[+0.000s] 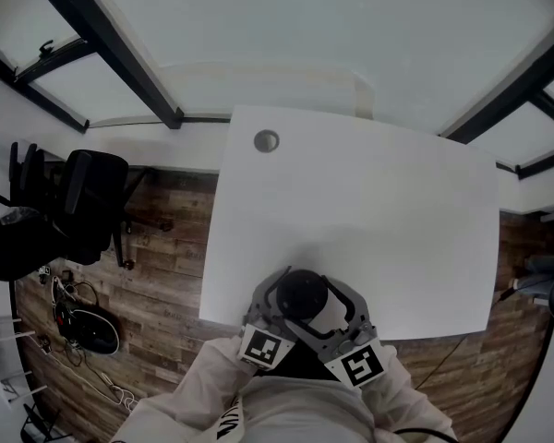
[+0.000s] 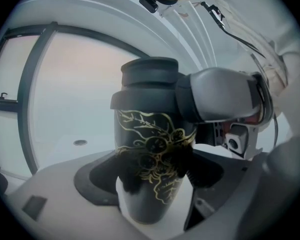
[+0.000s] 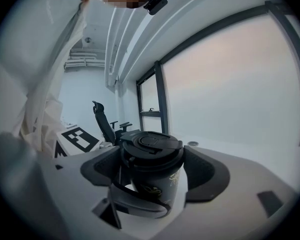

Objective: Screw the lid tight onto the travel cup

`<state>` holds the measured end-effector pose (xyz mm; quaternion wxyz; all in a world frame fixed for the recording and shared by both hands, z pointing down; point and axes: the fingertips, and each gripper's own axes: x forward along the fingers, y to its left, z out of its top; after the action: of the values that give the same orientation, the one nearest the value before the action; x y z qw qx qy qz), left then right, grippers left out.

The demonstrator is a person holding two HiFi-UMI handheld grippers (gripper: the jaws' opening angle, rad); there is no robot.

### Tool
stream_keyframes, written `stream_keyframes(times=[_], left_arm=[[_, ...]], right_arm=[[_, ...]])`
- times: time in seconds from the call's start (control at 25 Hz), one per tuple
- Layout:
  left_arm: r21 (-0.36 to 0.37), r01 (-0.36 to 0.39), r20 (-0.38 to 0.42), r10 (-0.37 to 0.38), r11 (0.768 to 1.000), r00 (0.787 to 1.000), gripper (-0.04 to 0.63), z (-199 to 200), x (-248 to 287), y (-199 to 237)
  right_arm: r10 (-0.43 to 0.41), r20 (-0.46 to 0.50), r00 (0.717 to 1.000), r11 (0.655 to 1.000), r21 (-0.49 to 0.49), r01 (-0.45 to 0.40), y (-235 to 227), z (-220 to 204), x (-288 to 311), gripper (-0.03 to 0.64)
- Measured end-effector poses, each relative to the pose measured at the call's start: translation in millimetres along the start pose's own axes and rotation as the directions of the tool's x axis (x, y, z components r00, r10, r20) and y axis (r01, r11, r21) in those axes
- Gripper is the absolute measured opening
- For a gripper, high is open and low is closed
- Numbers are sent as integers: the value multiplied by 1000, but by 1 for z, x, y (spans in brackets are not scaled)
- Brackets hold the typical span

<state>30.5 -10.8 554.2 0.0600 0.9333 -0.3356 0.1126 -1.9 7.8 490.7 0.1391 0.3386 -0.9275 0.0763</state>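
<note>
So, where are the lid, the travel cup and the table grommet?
lid [image 3: 151, 145]: right gripper view, flat top.
travel cup [image 2: 149, 134]: left gripper view, gold-patterned wall.
table grommet [image 1: 266, 140]: head view, its middle.

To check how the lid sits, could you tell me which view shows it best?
The right gripper view: the lid is central, its top and rim seen from above. The left gripper view shows only its side; the head view, a small dark disc.

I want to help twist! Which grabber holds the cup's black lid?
The right gripper: its jaws clamp the round black lid. The left gripper grips the dark, gold-patterned travel cup lower down.
</note>
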Motion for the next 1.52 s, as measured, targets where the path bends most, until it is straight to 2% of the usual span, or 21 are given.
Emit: stream_keyframes(times=[0.2,0.28,0.4,0.52,0.64,0.8,0.92,1.08,1.28,1.52], left_arm=[[-17,6,23,-6,1000,1000,406,1,1,1],[-20,38,24,-37,999,999,407,1,1,-1],[-18,109,27,-108,994,994,407,1,3,-1],[-6,195,30,-194,981,980,407,6,6,1],[2,283,20,-283,959,959,407,5,8,0],[-22,368,19,-367,930,930,407,-2,13,1],[-34,395,20,-394,918,919,406,0,15,4],[7,376,17,-376,927,927,405,-8,13,5],[44,321,-27,-321,946,947,405,0,13,1],[65,188,-18,-187,980,982,403,-1,8,0]], right_arm=[[7,40,999,1000,22,-8,-2,3,1,413],[50,30,998,999,7,-50,-3,3,1,413],[158,6,987,986,-47,-158,-4,4,2,414],[273,-17,962,959,-79,-273,-9,7,5,416],[391,-64,918,912,-107,-396,-9,7,11,416],[470,-80,879,873,-107,-476,-15,9,20,416],[475,-74,877,873,-83,-480,-19,8,23,416],[419,-72,905,904,-67,-423,-17,4,26,416],[347,-59,936,934,-63,-351,-15,2,19,419],[283,-59,957,952,-100,-288,-3,1,15,417]])
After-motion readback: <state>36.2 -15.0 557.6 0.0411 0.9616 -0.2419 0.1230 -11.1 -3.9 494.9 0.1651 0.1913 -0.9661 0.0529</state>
